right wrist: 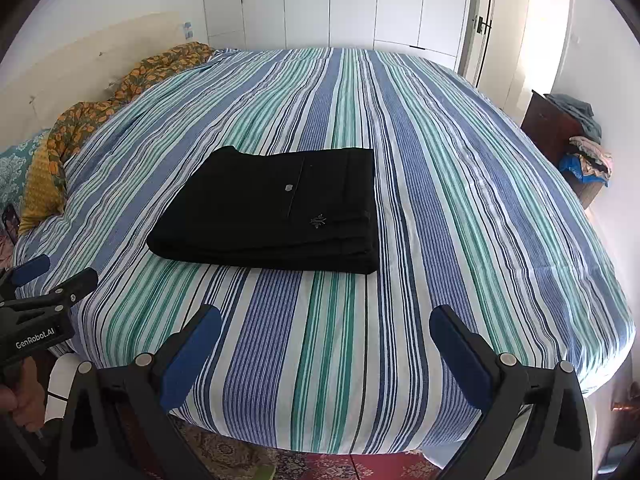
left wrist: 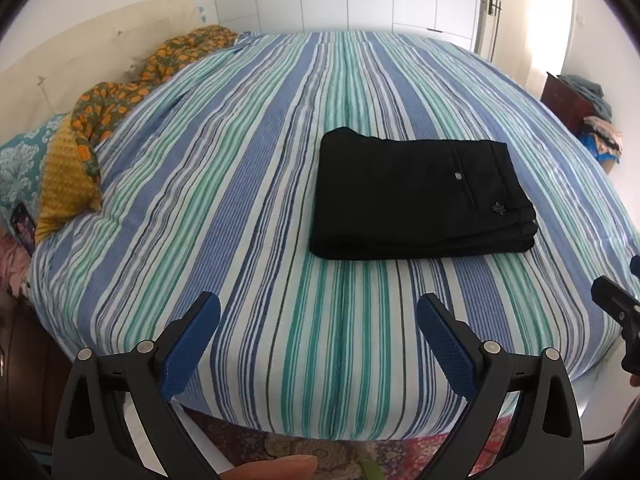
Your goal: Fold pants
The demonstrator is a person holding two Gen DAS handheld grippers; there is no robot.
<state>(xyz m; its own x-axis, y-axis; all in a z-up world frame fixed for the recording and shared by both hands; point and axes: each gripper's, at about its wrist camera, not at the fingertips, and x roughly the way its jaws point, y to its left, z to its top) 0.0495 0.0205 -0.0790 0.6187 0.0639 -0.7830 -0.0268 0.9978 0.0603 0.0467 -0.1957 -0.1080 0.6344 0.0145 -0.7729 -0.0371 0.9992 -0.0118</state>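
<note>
blue-padded left gripper (left wrist: 318, 316) hangs over the near edge of the bed (left wrist: 248, 184), jaws spread wide, nothing between them. right gripper (right wrist: 325, 330) likewise spread and empty, just beside it at the same edge. patterned rug (right wrist: 360, 466) shows below the mattress edge.

black pants (right wrist: 264, 208) lie past both tools, near mid-bed on the striped cover, already a squared stack of several layers; pocket button and small emblem face up, layered edges toward the near side.

judgement: woven trouser cloth, soft, light, not fragile, mild slip on cotton. stack would sag if lifted by one corner; best hold is both near corners, pinching all layers together, or slide under the fold side. fold looks essentially done.

room: open cover on all sides of the stack. farther off, orange floral blanket (left wrist: 120, 96) and pillows at the headboard on the left, wardrobe doors (right wrist: 352, 0) beyond.
</note>
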